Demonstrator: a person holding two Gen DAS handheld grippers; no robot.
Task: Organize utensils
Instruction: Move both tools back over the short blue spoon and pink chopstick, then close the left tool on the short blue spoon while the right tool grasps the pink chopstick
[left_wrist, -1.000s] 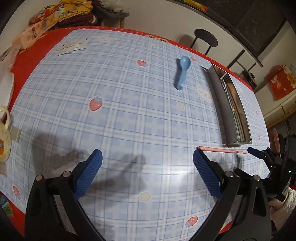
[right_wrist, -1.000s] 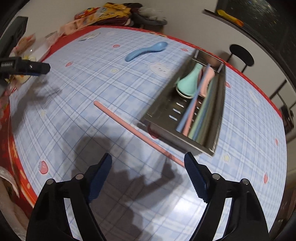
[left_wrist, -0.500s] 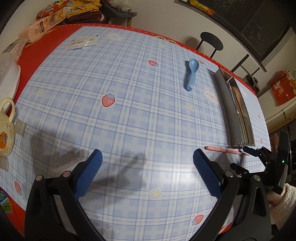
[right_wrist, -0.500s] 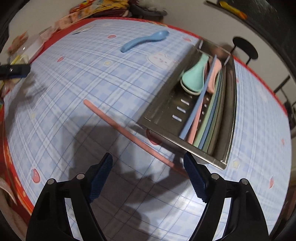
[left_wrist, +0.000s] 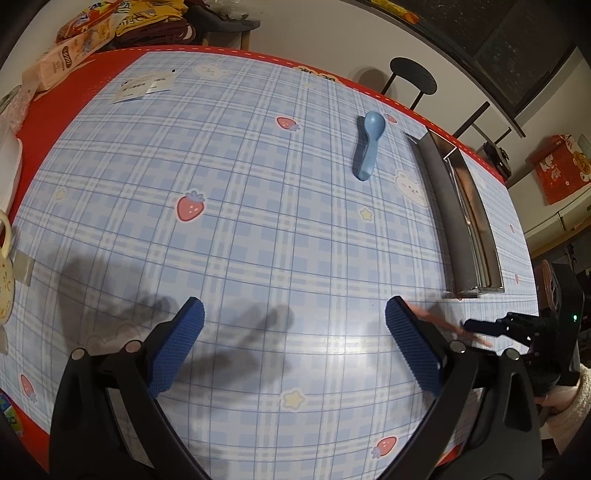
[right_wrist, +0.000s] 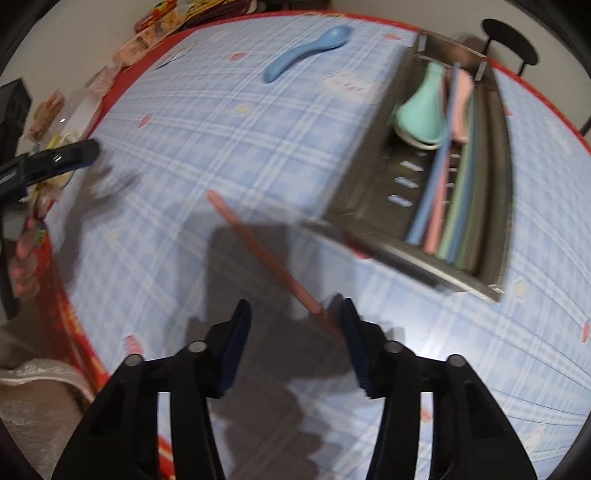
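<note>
A pink chopstick (right_wrist: 258, 243) lies slantwise on the plaid tablecloth, in front of the metal utensil tray (right_wrist: 364, 173). My right gripper (right_wrist: 293, 308) points down over the chopstick's near end. Its jaws are closing with that end between them, close against the right finger (right_wrist: 352, 332), and the left pad is still apart from it. The tray holds a mint-green spoon (right_wrist: 421, 114), a pink spoon and several chopsticks. A blue spoon (left_wrist: 369, 147) lies loose, left of the tray (left_wrist: 443, 206). My left gripper (left_wrist: 294, 306) hovers open and holds nothing.
Snack packs (left_wrist: 74, 48) and a white paper slip (left_wrist: 144, 86) sit at the table's far left. A yellow cup (left_wrist: 5, 280) stands at the left edge. A black stool (left_wrist: 413, 77) is behind the table, and a red box (left_wrist: 561, 170) stands at the right.
The right gripper's jaws have narrowed and tipped down over the pink chopstick's near end, which now sits between them. The left gripper stays open and has barely moved.
</note>
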